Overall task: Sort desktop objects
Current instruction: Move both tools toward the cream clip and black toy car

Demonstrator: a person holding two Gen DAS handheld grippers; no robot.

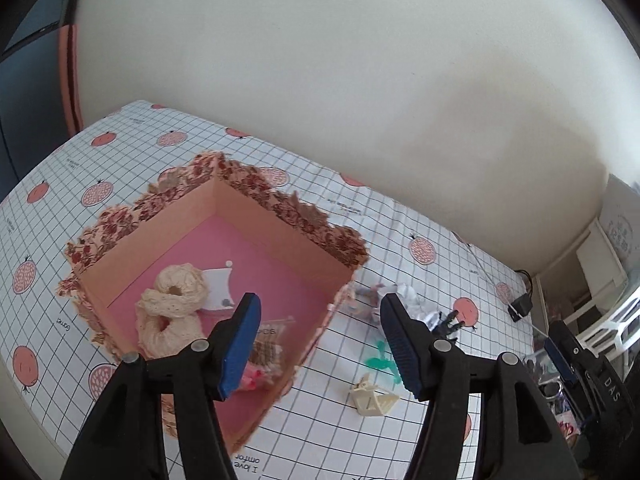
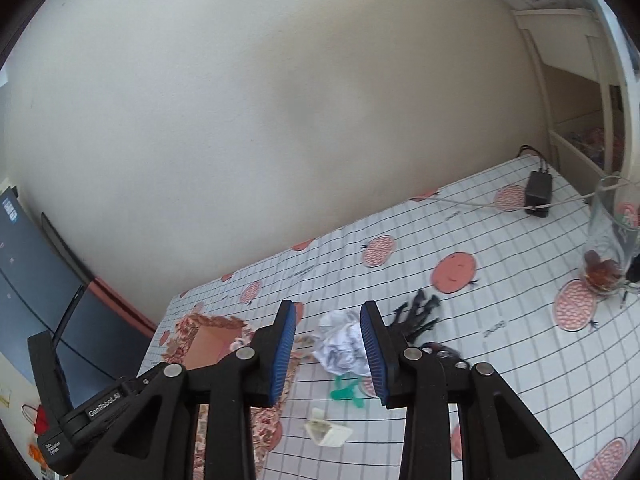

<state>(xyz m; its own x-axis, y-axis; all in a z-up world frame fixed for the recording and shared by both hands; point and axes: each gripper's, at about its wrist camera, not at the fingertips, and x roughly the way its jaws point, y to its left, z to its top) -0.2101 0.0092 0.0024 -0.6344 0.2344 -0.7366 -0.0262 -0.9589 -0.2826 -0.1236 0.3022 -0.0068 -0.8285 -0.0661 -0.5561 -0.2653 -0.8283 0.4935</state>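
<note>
A pink floral box (image 1: 280, 232) stands on the checked tablecloth and holds cream lace rolls (image 1: 172, 308), a white card and a clear packet. My left gripper (image 1: 320, 344) is open and empty, above the box's right wall. To the right of the box lie crumpled paper (image 1: 412, 300), a black hair claw (image 1: 448, 322), a green clip (image 1: 382, 362) and a cream clip (image 1: 374, 398). My right gripper (image 2: 328, 352) is open and empty above the crumpled paper (image 2: 340, 344), with the green clip (image 2: 346, 392), cream clip (image 2: 328, 432) and black claw (image 2: 416, 316) nearby.
A glass (image 2: 608, 240) with brown contents stands at the right. A black power adapter (image 2: 538, 188) with a white cable lies at the back right. A wall runs behind the table. White shelving (image 2: 576, 80) stands at the far right.
</note>
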